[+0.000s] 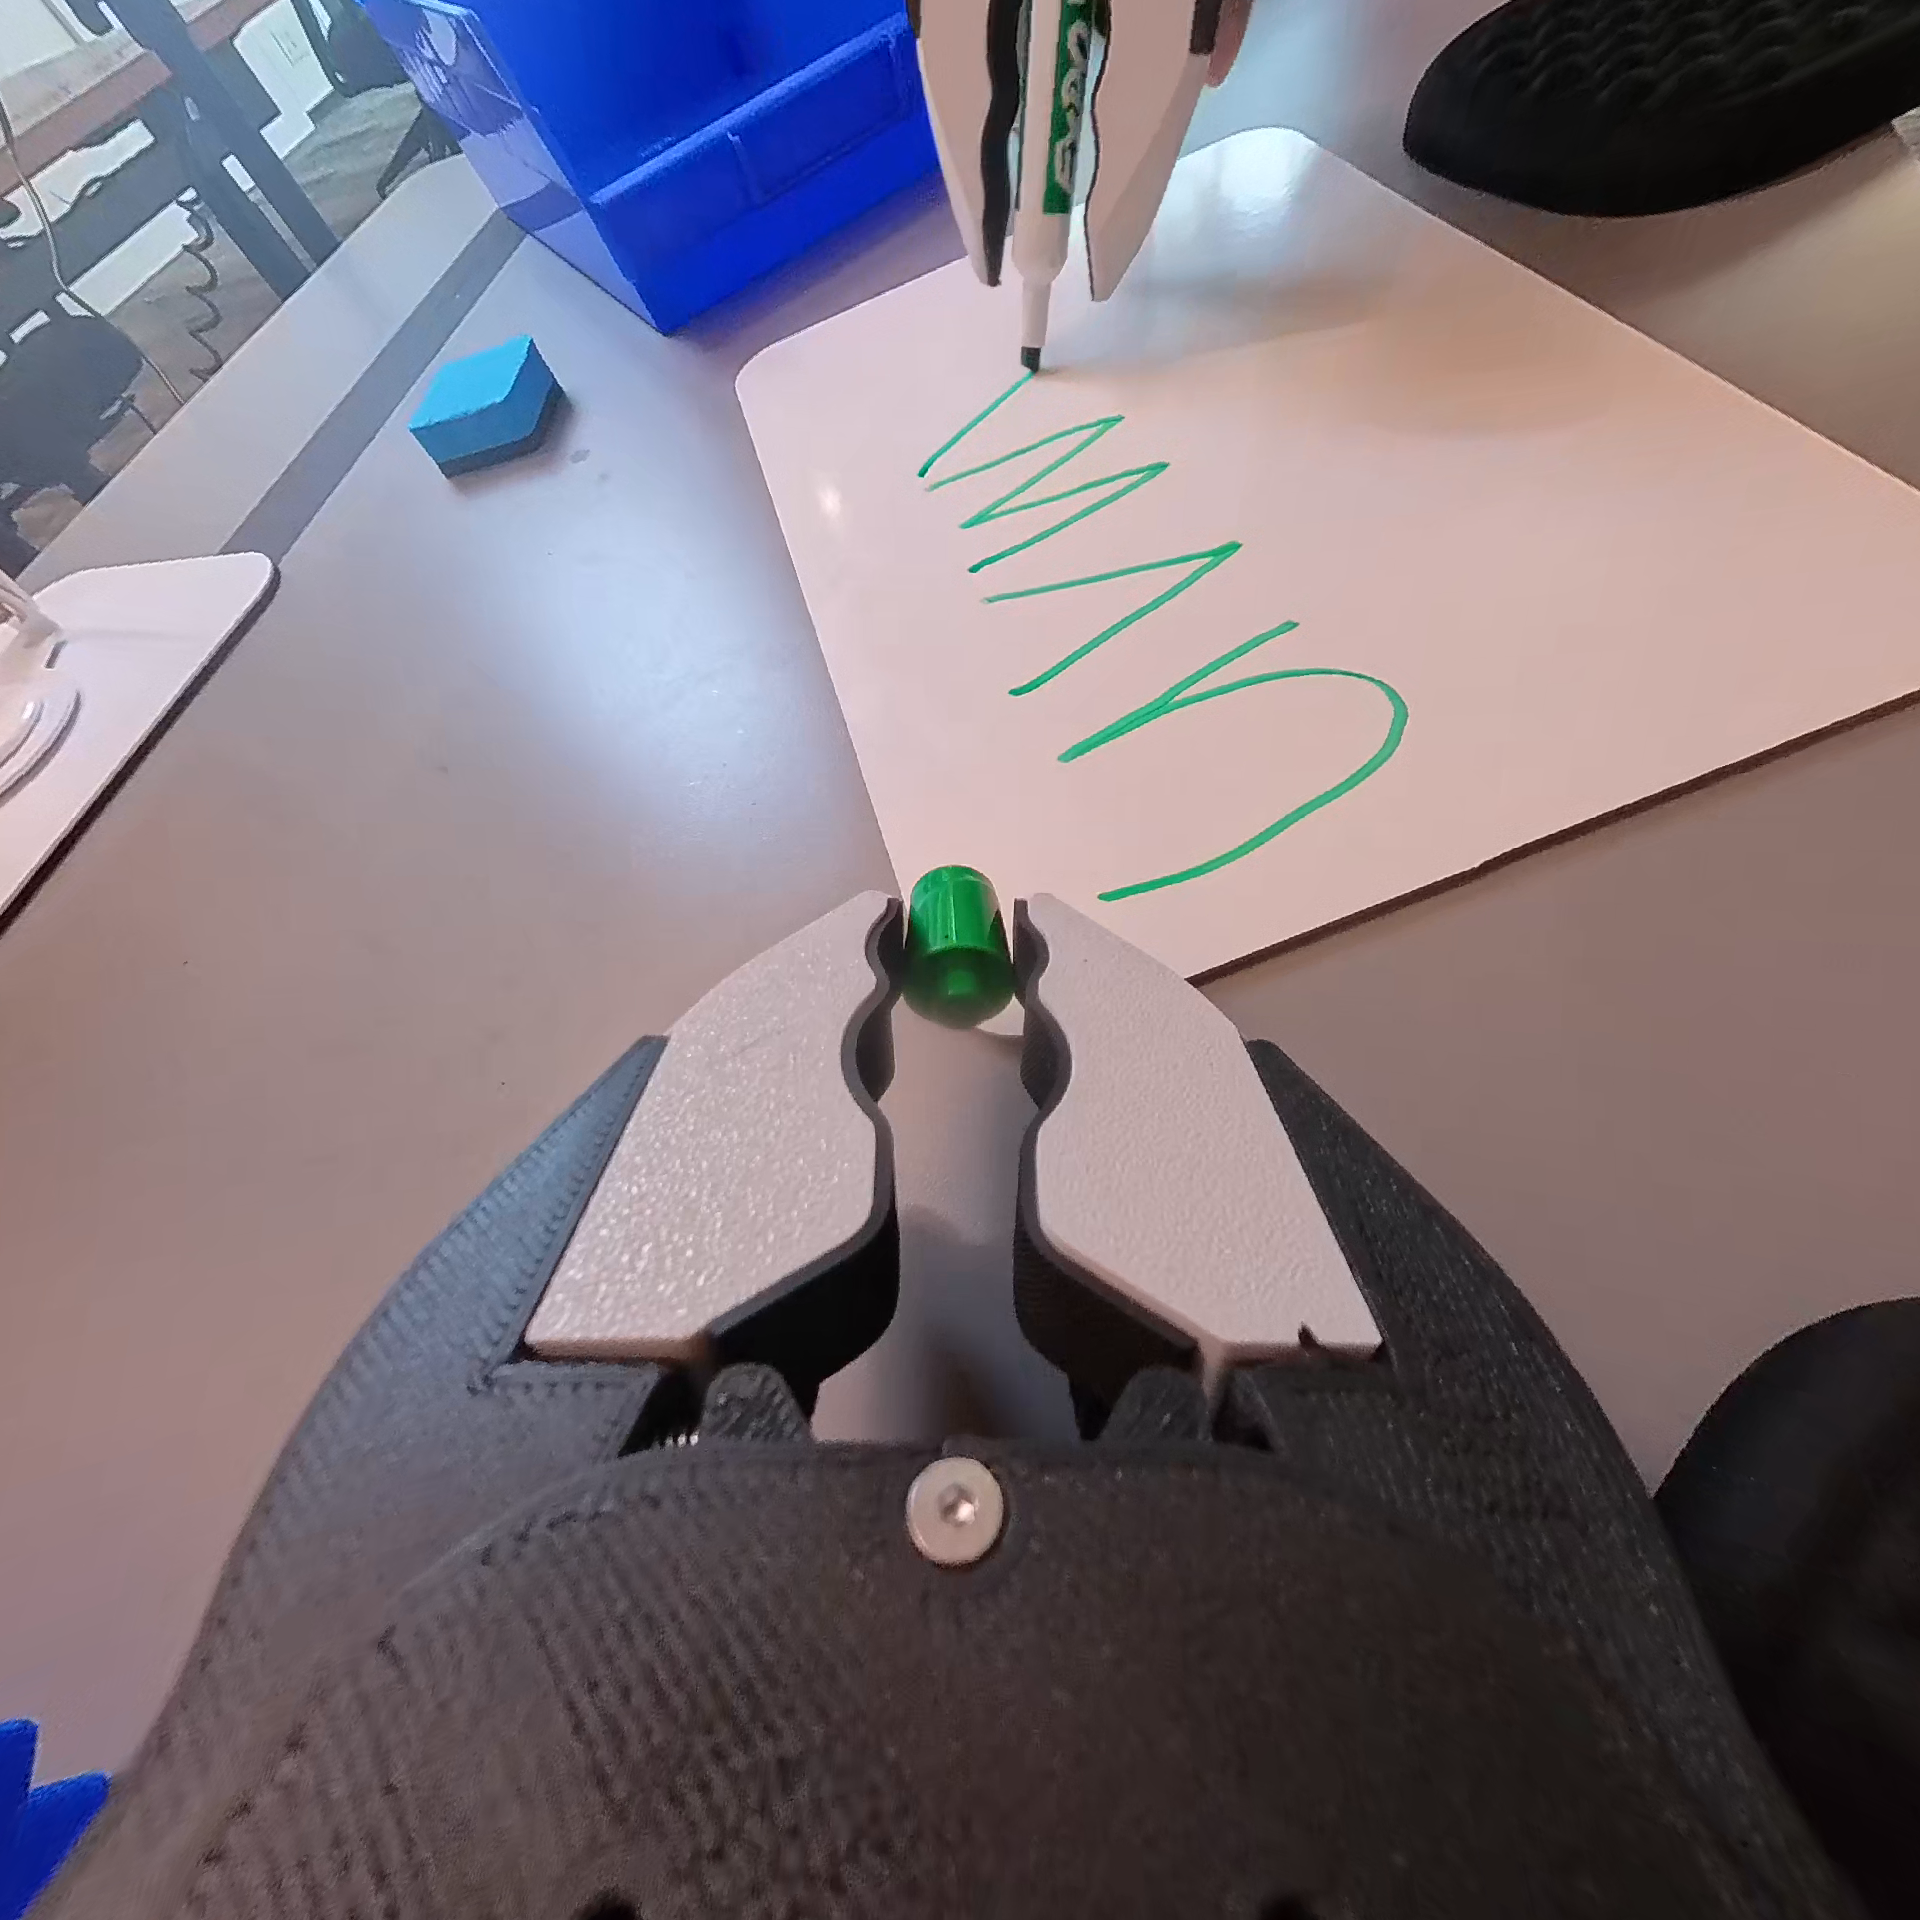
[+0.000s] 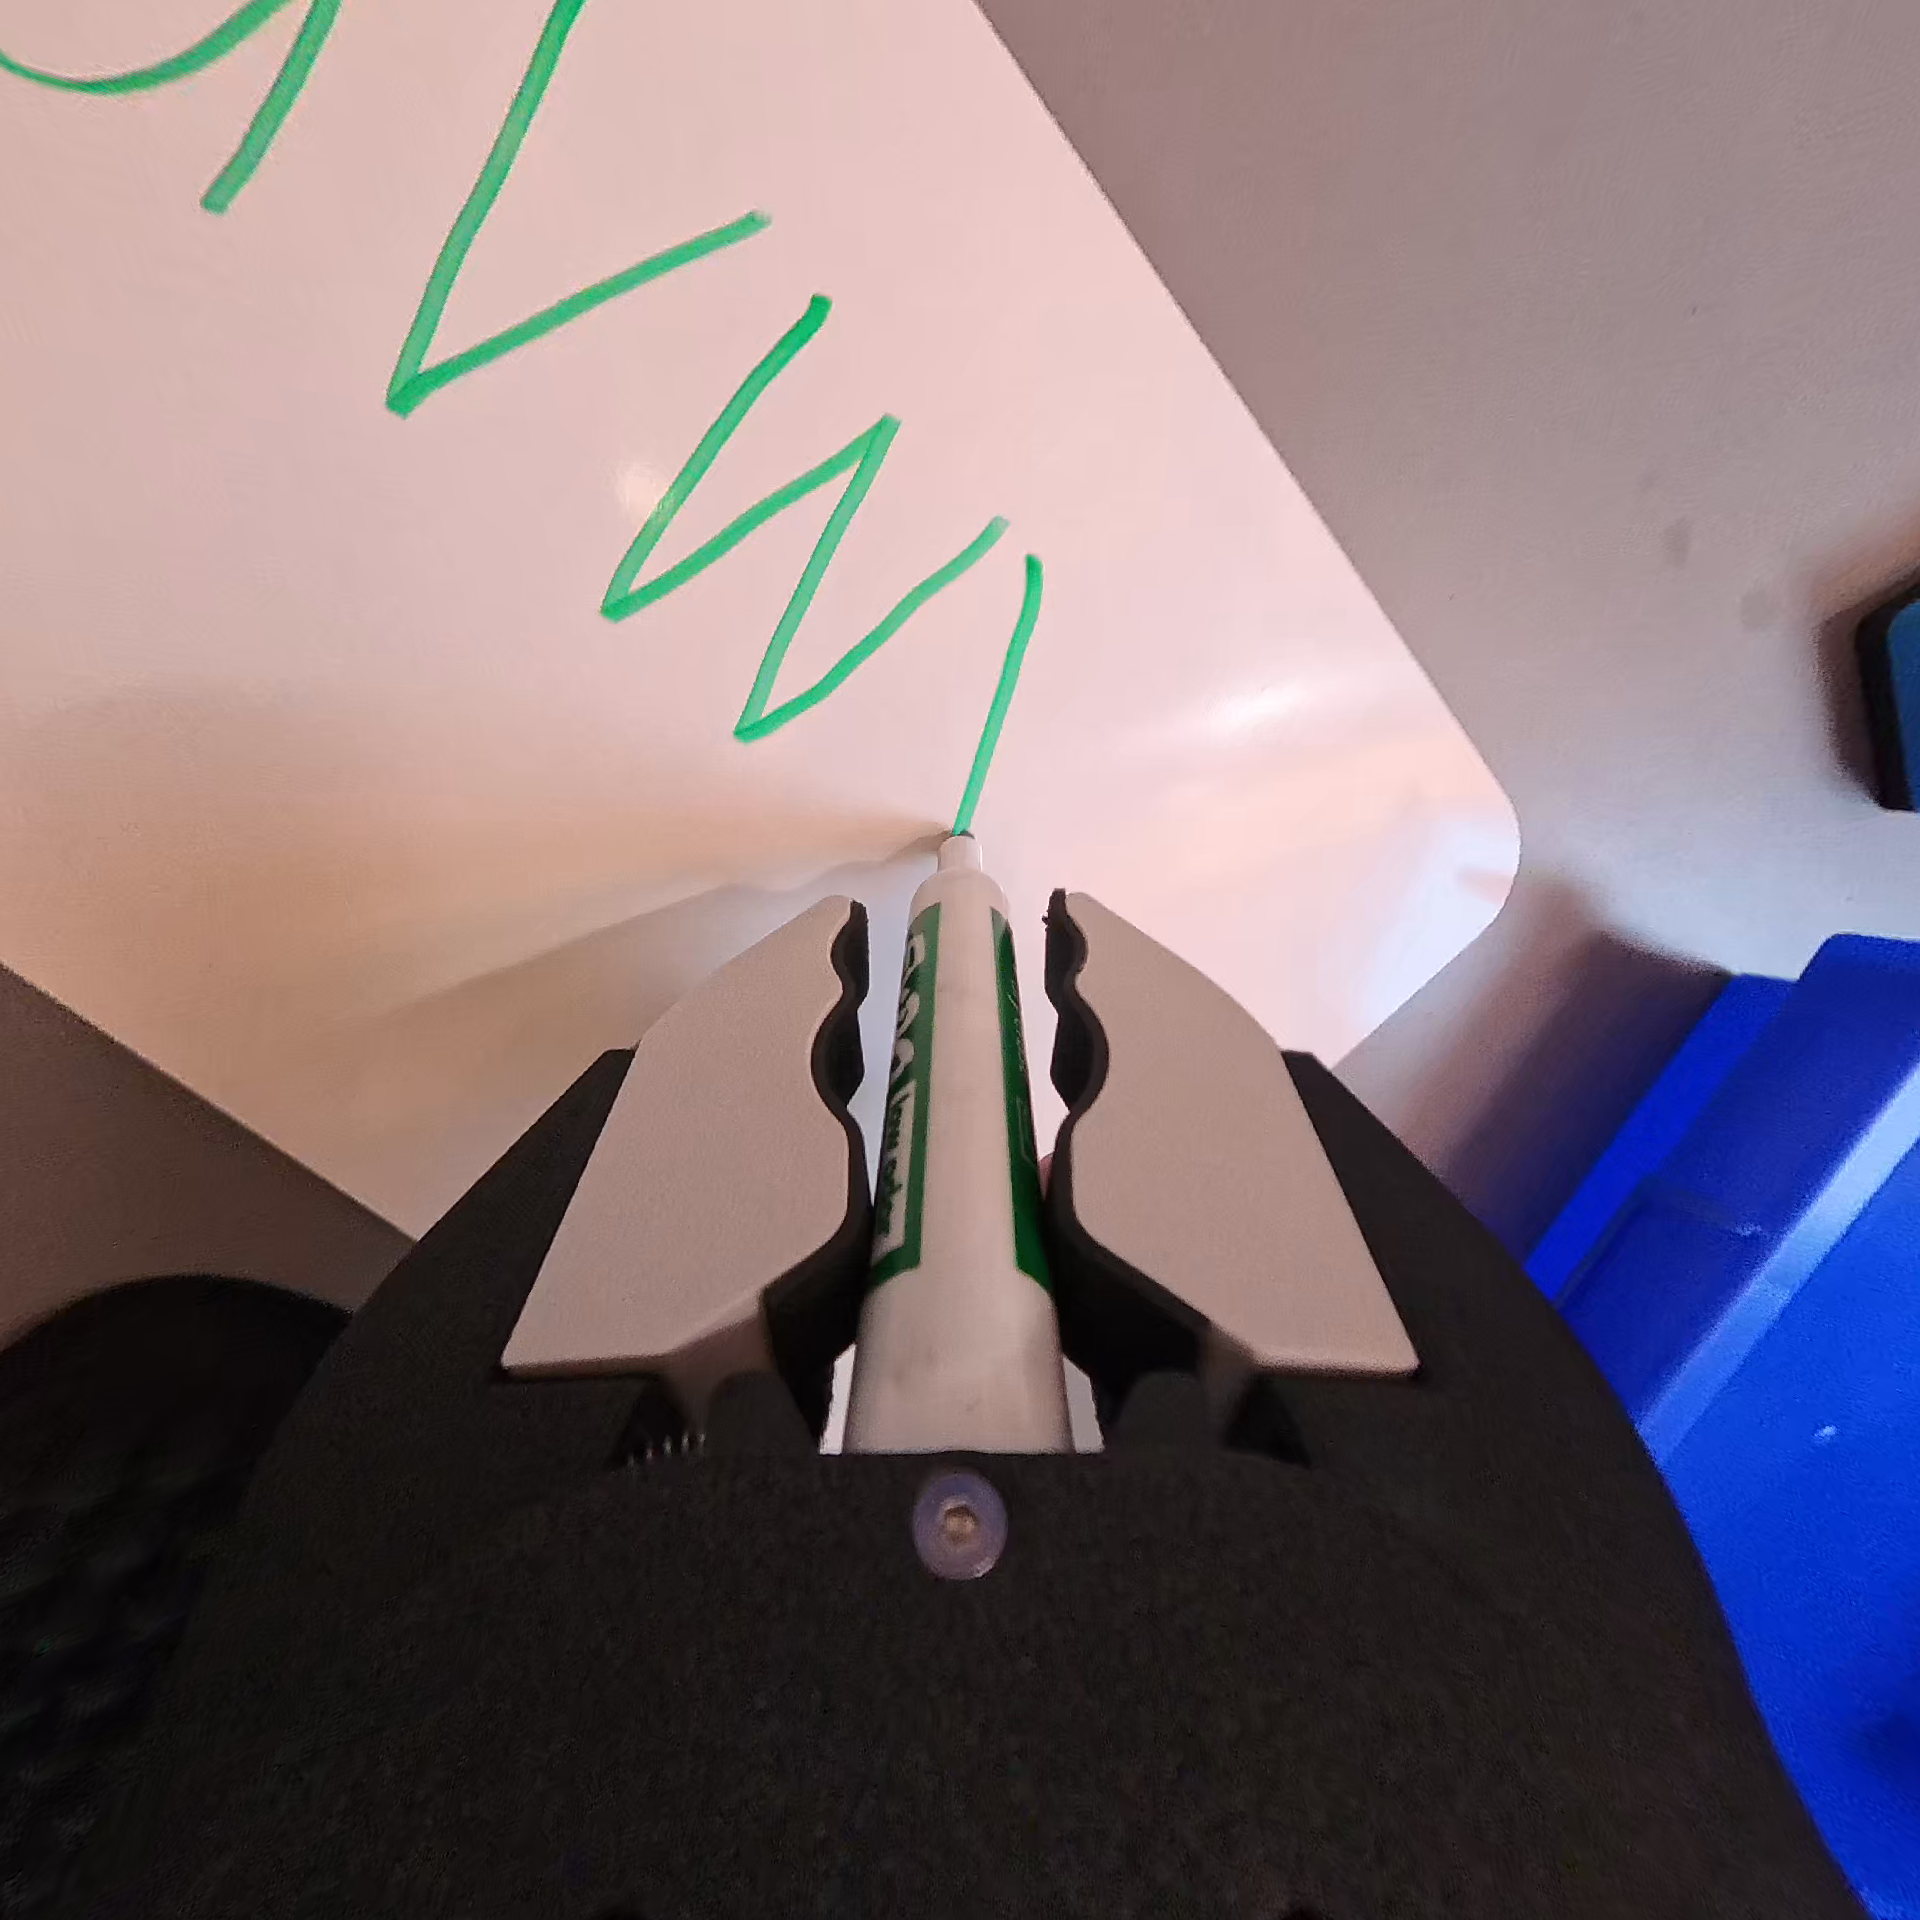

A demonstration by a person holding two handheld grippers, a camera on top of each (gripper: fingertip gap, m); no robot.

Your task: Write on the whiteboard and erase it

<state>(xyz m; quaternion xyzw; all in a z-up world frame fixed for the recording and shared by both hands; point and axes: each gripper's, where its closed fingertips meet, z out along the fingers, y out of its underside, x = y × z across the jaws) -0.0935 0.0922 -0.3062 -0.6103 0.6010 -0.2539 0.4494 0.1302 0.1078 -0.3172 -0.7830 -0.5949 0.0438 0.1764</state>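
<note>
While the right gripper (image 2: 956, 914) clamps the marker (image 2: 956, 1195) lengthwise, tip down on the whiteboard (image 1: 1455, 540), the left gripper (image 1: 956, 914) pinches the green cap (image 1: 954, 961).

An office or lab workspace is suggested: a grey table (image 1: 468, 831), a blue bin (image 1: 675, 135), and desks with cables (image 1: 62, 208) are seen behind.

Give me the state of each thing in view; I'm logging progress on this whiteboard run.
Marker: uncapped, tip touching the board.
Marker cap: off, held between the fingertips.
Whiteboard: flat on the table, green zigzag drawn, unerased.
Eraser: on the table, untouched.
Right gripper: shut on the marker.
Left gripper: shut on the cap.
Blue bin: beside the board; contents unseen.
</note>
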